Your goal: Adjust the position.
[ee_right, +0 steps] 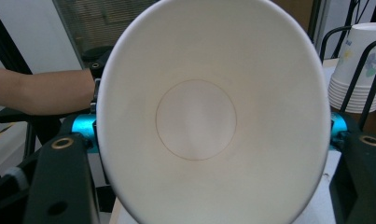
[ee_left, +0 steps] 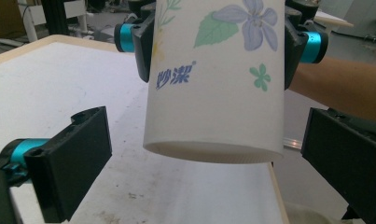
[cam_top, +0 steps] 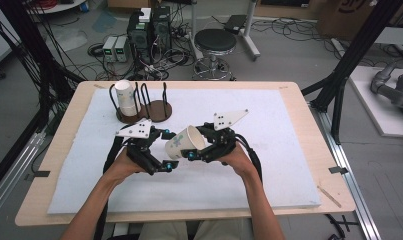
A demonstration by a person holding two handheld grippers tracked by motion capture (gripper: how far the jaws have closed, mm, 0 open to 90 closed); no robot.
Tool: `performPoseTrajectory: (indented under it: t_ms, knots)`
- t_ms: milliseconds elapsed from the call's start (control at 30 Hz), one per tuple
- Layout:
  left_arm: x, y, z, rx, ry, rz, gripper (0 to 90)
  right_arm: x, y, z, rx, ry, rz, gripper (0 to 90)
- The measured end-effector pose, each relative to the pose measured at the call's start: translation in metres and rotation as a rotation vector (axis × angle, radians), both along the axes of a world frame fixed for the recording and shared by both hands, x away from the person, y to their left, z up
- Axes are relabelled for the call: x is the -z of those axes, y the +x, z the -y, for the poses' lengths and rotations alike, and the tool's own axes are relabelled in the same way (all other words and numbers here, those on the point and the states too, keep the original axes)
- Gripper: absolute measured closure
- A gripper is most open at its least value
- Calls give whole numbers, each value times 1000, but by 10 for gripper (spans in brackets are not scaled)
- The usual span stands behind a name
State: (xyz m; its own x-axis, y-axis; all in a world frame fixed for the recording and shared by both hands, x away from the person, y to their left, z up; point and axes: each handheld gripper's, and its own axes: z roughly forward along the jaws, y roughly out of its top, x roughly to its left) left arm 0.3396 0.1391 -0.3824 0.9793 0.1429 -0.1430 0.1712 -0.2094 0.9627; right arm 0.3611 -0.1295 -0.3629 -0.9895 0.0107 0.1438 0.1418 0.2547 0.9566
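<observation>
A white paper cup (cam_top: 181,142) with a flower print is held on its side above the white mat, between the two hands. My right gripper (cam_top: 198,142) is shut on its upper part near the rim, and in the right gripper view the cup mouth (ee_right: 213,116) is squeezed into an oval. In the left gripper view the cup (ee_left: 216,93) points its base at the camera, with the right gripper (ee_left: 218,42) clamped on both sides. My left gripper (ee_left: 209,161) is open around the base, with a gap between each pad and the cup.
A stack of paper cups (cam_top: 126,97) stands in a black wire holder at the back left of the white mat (cam_top: 269,150); a second holder with a round brown base (cam_top: 159,110) sits beside it. Beyond the table are a stool (cam_top: 215,42) and cables.
</observation>
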Motion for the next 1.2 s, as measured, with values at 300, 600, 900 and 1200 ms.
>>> performPoseTrajectory:
  t_ms: [300,600,900,1200]
  knots:
    - [-1,-3,-9,-89,45,23,17,-1,0,2,32,-9,8,297]
    - [17,-7,-38,-253,124,24,17,-1,2,4,106,-44,19,297]
    - [35,-8,-72,-408,122,10,18,0,6,4,210,-140,14,297]
    - [43,-10,-89,-488,120,4,17,3,10,-1,273,-249,9,297]
